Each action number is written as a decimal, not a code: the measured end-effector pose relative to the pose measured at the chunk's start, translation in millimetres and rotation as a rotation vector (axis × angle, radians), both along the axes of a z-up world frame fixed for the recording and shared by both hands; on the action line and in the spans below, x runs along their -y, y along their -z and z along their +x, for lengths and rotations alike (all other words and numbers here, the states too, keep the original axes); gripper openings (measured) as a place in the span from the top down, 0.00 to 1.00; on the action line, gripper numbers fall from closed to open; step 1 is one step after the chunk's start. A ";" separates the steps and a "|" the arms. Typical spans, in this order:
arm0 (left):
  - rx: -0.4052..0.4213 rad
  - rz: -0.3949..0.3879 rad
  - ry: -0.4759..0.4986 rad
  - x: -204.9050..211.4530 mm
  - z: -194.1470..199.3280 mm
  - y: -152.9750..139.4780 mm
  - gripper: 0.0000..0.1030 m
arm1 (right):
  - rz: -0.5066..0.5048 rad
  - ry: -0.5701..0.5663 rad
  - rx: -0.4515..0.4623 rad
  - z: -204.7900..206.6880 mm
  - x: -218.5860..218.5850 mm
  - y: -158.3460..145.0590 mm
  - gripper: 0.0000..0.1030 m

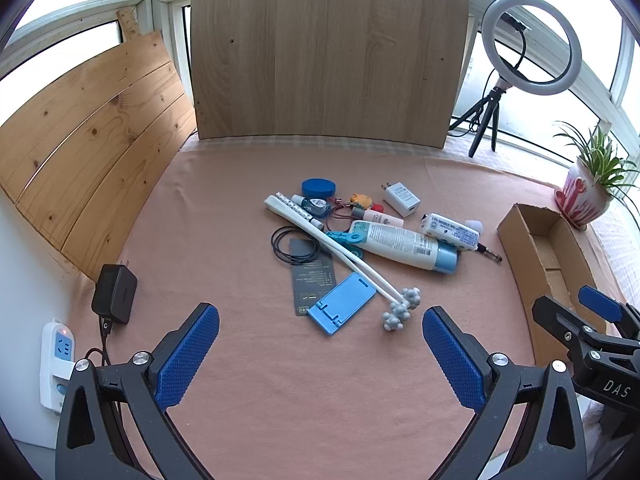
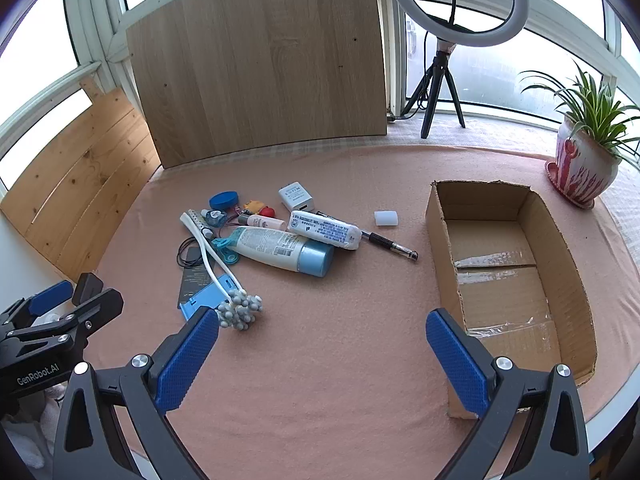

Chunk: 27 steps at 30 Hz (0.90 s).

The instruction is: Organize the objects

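A pile of small objects lies mid-table: a white lotion bottle with a blue cap (image 1: pixel 404 246) (image 2: pixel 280 249), a white tube (image 1: pixel 450 231) (image 2: pixel 325 230), a white charger (image 1: pixel 401 199) (image 2: pixel 296 197), a blue phone stand (image 1: pixel 342 302) (image 2: pixel 208 294), a white massager with grey balls (image 1: pixel 400 308) (image 2: pixel 240 312), a black pen (image 2: pixel 390 245) and a blue round lid (image 1: pixel 318 188) (image 2: pixel 223 201). An open cardboard box (image 2: pixel 568 256) (image 1: pixel 516 256) stands to the right. My left gripper (image 1: pixel 320 354) and right gripper (image 2: pixel 322 358) are open, empty, above the near cloth.
Wooden boards (image 1: pixel 328 48) lean along the back and left. A black adapter (image 1: pixel 115 293) and white power strip (image 1: pixel 56 360) lie at the left edge. A ring light on a tripod (image 2: pixel 456 0) and a potted plant (image 2: pixel 584 160) stand at the back right.
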<state>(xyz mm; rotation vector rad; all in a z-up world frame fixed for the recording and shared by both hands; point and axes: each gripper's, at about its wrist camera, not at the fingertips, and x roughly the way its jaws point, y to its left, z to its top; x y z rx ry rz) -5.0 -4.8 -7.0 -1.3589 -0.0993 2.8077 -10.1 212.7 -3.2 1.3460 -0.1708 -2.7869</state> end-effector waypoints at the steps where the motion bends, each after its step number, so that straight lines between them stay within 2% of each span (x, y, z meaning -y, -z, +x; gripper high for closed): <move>1: 0.000 0.001 -0.001 0.4 0.4 -0.2 0.00 | 0.001 0.000 0.000 0.1 0.3 0.2 0.01; 27: 0.005 0.006 -0.010 2.8 -3.5 2.6 0.00 | 0.020 0.006 0.005 -1.5 2.7 0.6 0.00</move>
